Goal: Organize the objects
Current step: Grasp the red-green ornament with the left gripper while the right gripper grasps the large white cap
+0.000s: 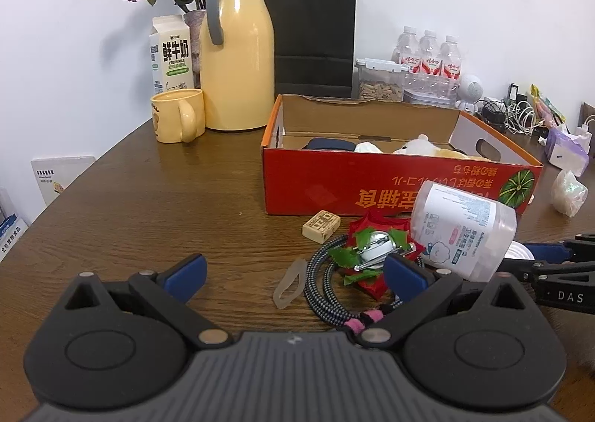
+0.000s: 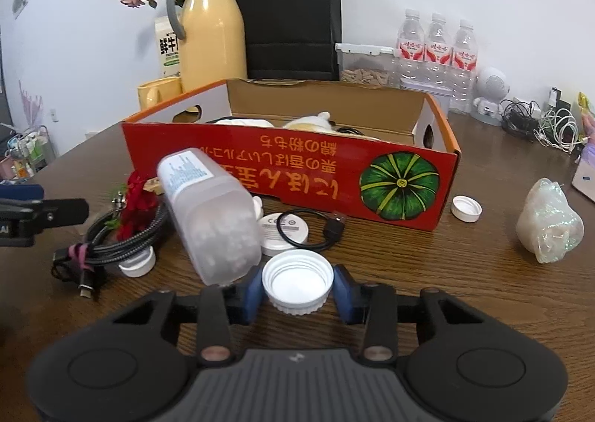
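A white screw cap (image 2: 296, 282) is gripped between the blue pads of the right gripper (image 2: 297, 290), open side up, both pads pressed against its ribbed rim. The cap is held just in front of the red cardboard box (image 2: 290, 176), which serves as the landmark on the wooden table (image 2: 427, 266). Between cap and box, a round white disc (image 2: 284, 230) with a black looped cable (image 2: 316, 232) is seen. A frosted plastic jar (image 2: 210, 213), tilted and filled with white pieces, is found left of the cap, leaning toward the box front. Further left of the box front, a red and green ornament (image 1: 375, 251) is laid on a coiled braided cable (image 1: 327, 288), with a small tan block (image 1: 321, 225) close to the box wall. A second small white cap (image 2: 466, 208) lies at the box's right corner, and a crumpled clear wrapper (image 2: 550, 225) well to its right. Behind the box, a yellow thermos (image 1: 236, 54), a yellow mug (image 1: 178, 121), a milk carton (image 1: 173, 54), a black paper bag (image 1: 308, 31) and water bottles (image 2: 437, 50) are lined up against the wall.

The left gripper (image 1: 293, 273) is held wide open near the ornament, with nothing between its fingers.
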### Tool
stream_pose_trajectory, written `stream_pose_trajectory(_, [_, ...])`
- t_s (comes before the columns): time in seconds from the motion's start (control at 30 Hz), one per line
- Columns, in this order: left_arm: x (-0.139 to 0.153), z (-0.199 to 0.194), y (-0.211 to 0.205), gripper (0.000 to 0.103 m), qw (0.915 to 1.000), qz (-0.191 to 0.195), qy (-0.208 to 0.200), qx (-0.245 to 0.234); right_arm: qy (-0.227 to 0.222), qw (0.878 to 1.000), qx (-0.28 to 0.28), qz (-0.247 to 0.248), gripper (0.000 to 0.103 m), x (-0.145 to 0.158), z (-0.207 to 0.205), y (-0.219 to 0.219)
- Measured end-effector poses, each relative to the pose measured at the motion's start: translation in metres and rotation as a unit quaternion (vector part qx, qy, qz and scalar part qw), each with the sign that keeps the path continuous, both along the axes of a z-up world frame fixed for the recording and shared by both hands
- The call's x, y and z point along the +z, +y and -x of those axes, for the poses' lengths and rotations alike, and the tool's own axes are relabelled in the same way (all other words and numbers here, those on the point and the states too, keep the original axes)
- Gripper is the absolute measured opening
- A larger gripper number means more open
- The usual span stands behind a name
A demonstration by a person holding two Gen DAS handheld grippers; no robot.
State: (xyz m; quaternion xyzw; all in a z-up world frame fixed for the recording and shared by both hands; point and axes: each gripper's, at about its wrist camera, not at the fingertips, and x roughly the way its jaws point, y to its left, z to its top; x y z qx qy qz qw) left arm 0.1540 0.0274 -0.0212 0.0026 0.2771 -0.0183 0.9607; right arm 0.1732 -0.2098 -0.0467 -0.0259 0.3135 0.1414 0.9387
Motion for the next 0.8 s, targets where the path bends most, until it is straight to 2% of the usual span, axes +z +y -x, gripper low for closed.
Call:
stream_pose_trajectory(0.37, [-0.002, -0.011, -0.018, 0.103, 0.9994, 0.007, -0.001, -0.033, -0.04, 0.999, -0.016, -0.004, 0.039, 0.006, 0.01, -0.004])
stream_pose_trajectory(0.67, [-0.009, -0.023, -0.025, 0.103, 0.9983, 0.02, -0.001, -0.056, -0.044, 0.999, -0.016, -0.005, 0.039, 0.007, 0.01, -0.004])
stream_pose_trajectory(0.77, [-0.01, -0.023, -0.029, 0.096, 0.997, 0.017, -0.002, -0.076, -0.044, 0.999, -0.016, -0.005, 0.039, 0.006, 0.01, -0.004])
stream_pose_trajectory(0.8, [-0.011, -0.024, -0.031, 0.088, 0.9966, 0.016, 0.002, -0.081, -0.044, 0.999, -0.016, -0.004, 0.039, 0.006, 0.01, -0.004])
